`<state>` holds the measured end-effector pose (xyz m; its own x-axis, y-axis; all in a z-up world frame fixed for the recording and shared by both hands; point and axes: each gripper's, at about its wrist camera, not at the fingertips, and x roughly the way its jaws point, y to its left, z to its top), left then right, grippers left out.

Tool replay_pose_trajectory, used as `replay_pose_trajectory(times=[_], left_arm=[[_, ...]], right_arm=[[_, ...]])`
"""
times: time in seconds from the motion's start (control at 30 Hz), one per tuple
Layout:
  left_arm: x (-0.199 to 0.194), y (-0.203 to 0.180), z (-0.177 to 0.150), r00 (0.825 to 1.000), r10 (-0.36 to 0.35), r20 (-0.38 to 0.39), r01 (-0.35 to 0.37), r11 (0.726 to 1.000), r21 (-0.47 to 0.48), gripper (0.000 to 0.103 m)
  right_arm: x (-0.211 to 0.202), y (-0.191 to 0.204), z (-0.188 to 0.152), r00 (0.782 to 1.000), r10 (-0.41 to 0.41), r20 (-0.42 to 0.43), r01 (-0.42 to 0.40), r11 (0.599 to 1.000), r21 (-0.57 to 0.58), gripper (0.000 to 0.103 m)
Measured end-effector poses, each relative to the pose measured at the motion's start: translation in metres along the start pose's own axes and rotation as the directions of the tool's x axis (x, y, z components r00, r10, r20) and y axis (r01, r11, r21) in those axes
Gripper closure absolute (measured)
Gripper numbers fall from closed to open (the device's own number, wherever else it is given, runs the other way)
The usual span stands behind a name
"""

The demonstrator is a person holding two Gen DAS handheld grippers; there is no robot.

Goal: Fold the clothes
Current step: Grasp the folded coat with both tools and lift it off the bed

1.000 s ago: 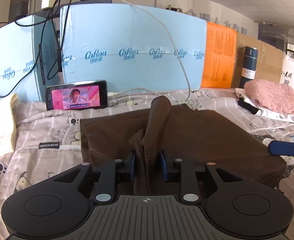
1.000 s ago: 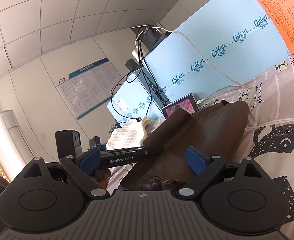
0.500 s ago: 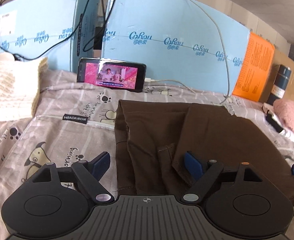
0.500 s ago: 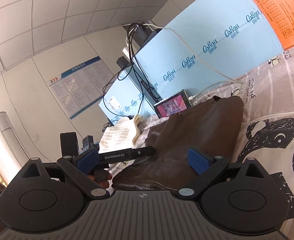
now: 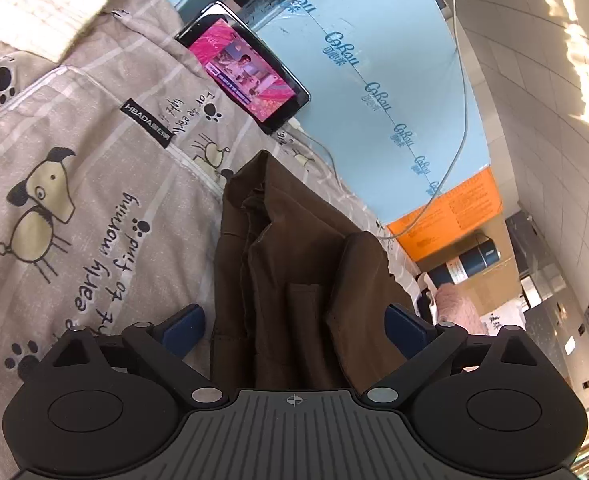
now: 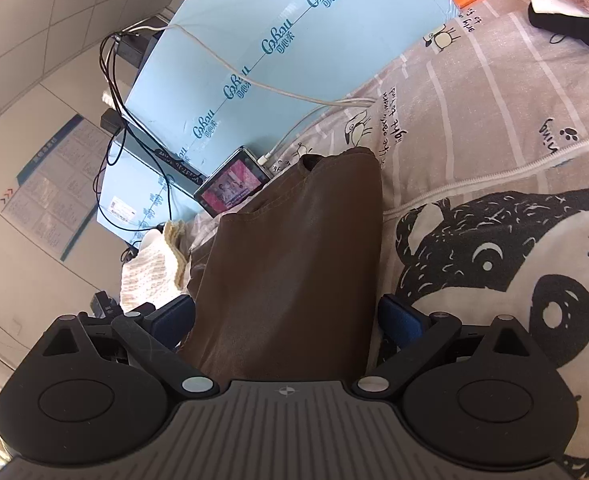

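Note:
A folded brown garment [image 5: 294,264] lies on the cartoon-print bedsheet [image 5: 74,168]. My left gripper [image 5: 294,326] is open, its blue pads either side of the garment's near left end, holding nothing. The same garment shows in the right wrist view [image 6: 294,264], smooth and flat. My right gripper [image 6: 286,318] is open, its pads either side of the garment's near right end, not clamped on it.
A phone [image 5: 246,76] playing video leans against blue foam boards [image 5: 358,60] at the back. A cream knit item [image 6: 150,272] lies left. A pink garment [image 5: 458,308], a dark flask [image 5: 466,266] and an orange board [image 5: 450,212] stand right. Cables [image 6: 294,96] trail across the sheet.
My left gripper opened and let go of the raised brown fold, which dropped flat. Both grippers then tilted and dropped lower toward the garment's ends.

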<state>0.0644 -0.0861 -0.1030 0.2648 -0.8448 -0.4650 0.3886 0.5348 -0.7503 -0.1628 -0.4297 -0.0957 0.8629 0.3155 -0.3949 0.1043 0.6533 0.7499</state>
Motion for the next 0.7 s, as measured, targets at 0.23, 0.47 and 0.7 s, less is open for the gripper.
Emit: replay_pose_trajectory(times=[0.23, 0.47, 0.7], left_arm=[[0.029, -0.011, -0.006, 0.996, -0.058, 0.073, 0.048, 0.991, 0.125, 0.004], [0.030, -0.006, -0.008, 0.996, -0.052, 0.069, 0.040, 0.986, 0.160, 0.067], [0.010, -0.015, -0.014, 0.979, -0.164, 0.122, 0.136, 0.968, 0.212, 0.081]], right_arm=[[0.033, 0.014, 0.003, 0.999, -0.006, -0.041, 0.005, 1.000, -0.028, 0.015], [0.028, 0.009, -0.001, 0.996, -0.086, 0.012, 0.085, 0.996, 0.009, 0.061], [0.004, 0.044, -0.010, 0.992, 0.015, 0.123, -0.007, 0.998, -0.064, 0.084]])
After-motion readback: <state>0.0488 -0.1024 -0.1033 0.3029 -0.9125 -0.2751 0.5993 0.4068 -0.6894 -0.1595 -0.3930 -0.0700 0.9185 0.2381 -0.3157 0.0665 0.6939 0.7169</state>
